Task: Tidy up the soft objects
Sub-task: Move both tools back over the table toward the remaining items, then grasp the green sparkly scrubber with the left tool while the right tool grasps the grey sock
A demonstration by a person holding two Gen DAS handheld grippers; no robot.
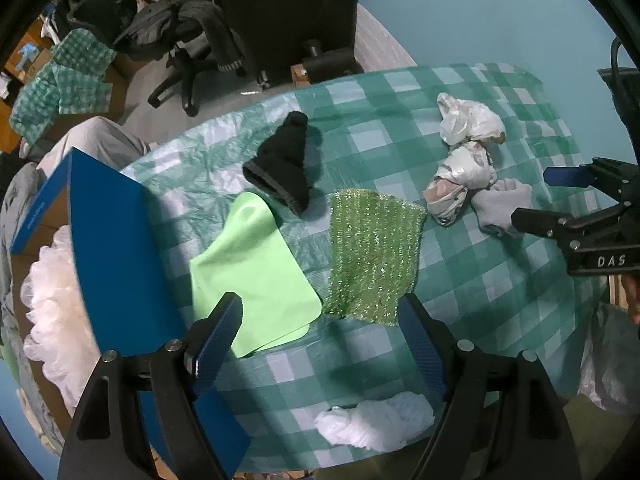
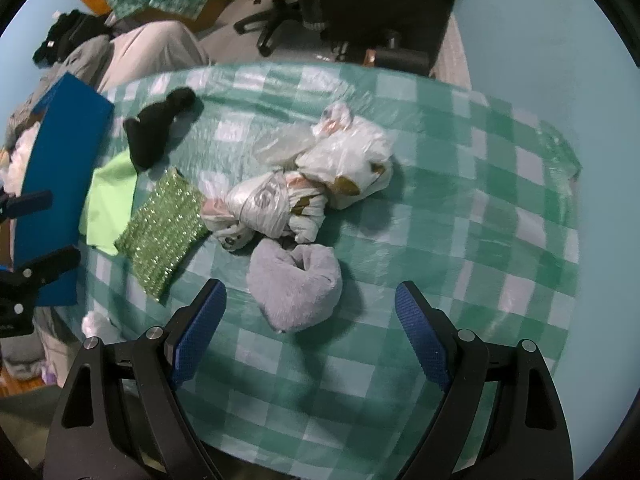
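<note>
Covering the whole work surface, a green-and-white checked tablecloth [image 1: 460,280] was seen, with every loose item spread across it. At its left edge a blue box [image 1: 116,248] was stood, its flap raised, and crumpled white plastic [image 1: 52,300] was seen bunched just beside it. A light green cloth [image 1: 252,268] was laid flat next to the box, and a glittery green scouring pad [image 1: 372,256] was laid just beside that cloth. A black sock [image 1: 286,160] was found past the cloth, one end overlapping its far corner. Two knotted plastic bags [image 2: 304,184] were bunched together near the middle of the table, touching the scouring pad's corner in the right wrist view. A grey fluffy sock [image 2: 296,288], rolled up, was placed just in front of those bags. A small white plastic bundle [image 1: 376,424] was seen near the table's front edge. The left gripper [image 1: 320,320] was held wide open and empty above the cloth and the pad. The right gripper [image 2: 310,304] was likewise spread wide, nothing gripped, with the grey fluffy sock lying between its blue pads [image 2: 200,332] but touched by neither.
</note>
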